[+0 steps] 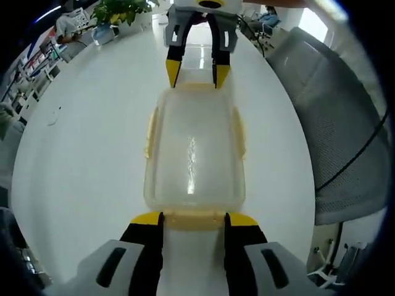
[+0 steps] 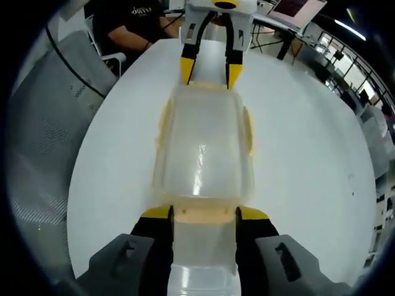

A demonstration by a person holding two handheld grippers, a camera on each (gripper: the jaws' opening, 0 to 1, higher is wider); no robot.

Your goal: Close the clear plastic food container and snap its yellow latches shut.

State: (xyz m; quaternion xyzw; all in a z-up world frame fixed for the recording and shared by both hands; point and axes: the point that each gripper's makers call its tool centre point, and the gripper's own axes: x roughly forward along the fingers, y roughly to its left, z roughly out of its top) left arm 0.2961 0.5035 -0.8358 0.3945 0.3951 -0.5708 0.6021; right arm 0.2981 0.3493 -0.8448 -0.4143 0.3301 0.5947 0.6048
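Left gripper view, near to far. At the bottom, the left tongs (image 1: 194, 219), black with yellow tips, held apart. Between the tips, touching or almost touching, the near yellow latch (image 1: 194, 220) of the clear plastic container (image 1: 194, 154). Hard to tell if the tips pinch the latch or just sit at its two sides. Lid on top of the container, with a bright streak of light down its middle. More yellow latches along the two long sides. Container sitting flat on the white surface (image 1: 86, 154), running straight away from the tongs. At the far end, the right tongs (image 1: 197, 75), pointing back this way, tips apart and down at the far edge of the container. Beyond, a green plant (image 1: 120, 9) at the far rim of the surface. Off to the right, a grey mesh chair (image 1: 333, 123) just beside the surface.

Right gripper view, near to far. At the bottom, the right tongs (image 2: 204, 214), tips apart, one at each side of the near yellow latch (image 2: 204, 214). Container (image 2: 203, 148) right ahead, lid on, lying on the white surface (image 2: 308, 154). At its far end, the left tongs (image 2: 210, 74), tips apart at the far edge. Past them, a person in a dark top (image 2: 133, 24) sitting at the surface. On the left, the grey chair (image 2: 49, 123).
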